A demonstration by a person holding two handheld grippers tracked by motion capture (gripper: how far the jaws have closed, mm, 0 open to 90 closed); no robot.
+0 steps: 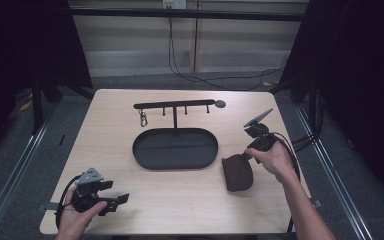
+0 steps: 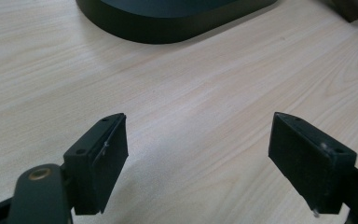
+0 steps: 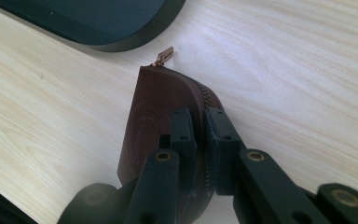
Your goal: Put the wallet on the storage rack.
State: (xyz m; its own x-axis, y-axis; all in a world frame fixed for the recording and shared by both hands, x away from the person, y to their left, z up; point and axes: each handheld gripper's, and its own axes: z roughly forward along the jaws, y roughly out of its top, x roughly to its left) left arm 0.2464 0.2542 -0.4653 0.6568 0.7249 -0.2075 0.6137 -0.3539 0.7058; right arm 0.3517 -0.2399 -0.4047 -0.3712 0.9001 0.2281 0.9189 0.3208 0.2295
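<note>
A brown zip pouch [image 1: 237, 172] lies on the table [image 1: 130, 200] just right of the black oval tray [image 1: 175, 148], its brass zipper pull [image 3: 164, 55] pointing toward the tray's rim and its long axis running away from the person's right hand [image 1: 275, 159]. The right gripper [image 3: 200, 126] has its jaws pinched narrow over the pouch's zippered edge at the near end, so this is the hand on the pouch. The left gripper [image 1: 112, 195] rests well apart at the table's near left corner, jaws wide and empty, while a key ring [image 1: 143, 119] hangs from the rack [image 1: 175, 105] behind the tray.
</note>
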